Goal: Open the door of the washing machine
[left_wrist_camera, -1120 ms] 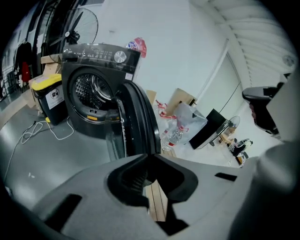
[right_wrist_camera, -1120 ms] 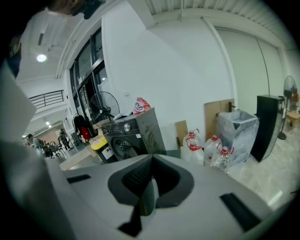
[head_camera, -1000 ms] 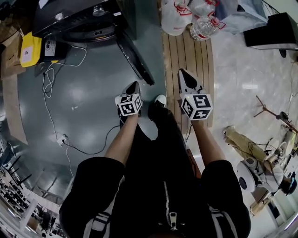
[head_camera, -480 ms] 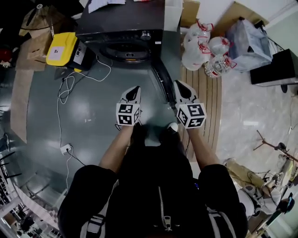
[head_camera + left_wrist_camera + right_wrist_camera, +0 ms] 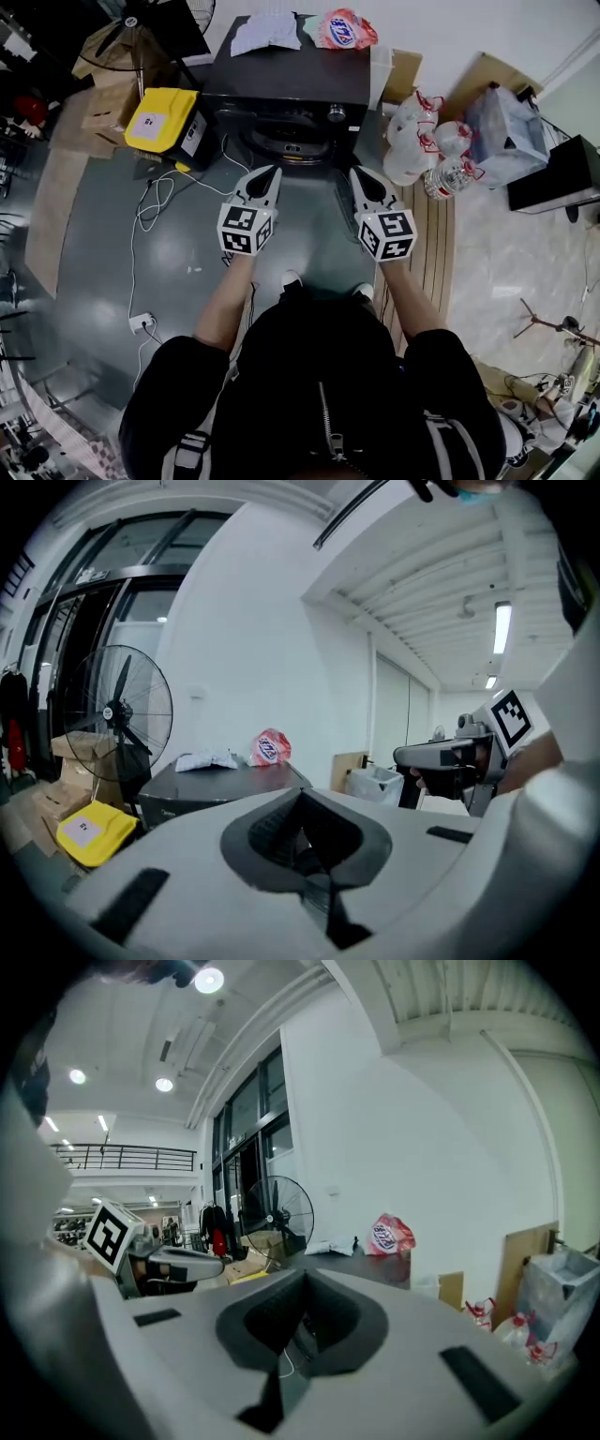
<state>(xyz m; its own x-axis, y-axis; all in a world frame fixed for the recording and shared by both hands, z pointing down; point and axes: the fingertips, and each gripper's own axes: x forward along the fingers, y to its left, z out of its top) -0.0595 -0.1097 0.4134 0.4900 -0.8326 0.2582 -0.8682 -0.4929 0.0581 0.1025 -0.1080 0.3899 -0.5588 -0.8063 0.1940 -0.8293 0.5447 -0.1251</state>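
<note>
The dark washing machine stands against the back wall, its round door facing me. I cannot tell whether the door is ajar. A white cloth and a red detergent bag lie on its top. My left gripper and right gripper are held side by side in front of the door, apart from it, both shut and empty. In the left gripper view the shut left gripper points at the machine's top. In the right gripper view the shut right gripper points at the machine's top.
A yellow case and cardboard boxes sit left of the machine, with a standing fan behind. Tied plastic bags and water bottles lie at the right on a wooden strip. A white cable runs to a socket on the grey floor.
Both grippers have risen and moved toward the washing machine, still shut. The head view has lifted, so the whole machine and its top now show.
</note>
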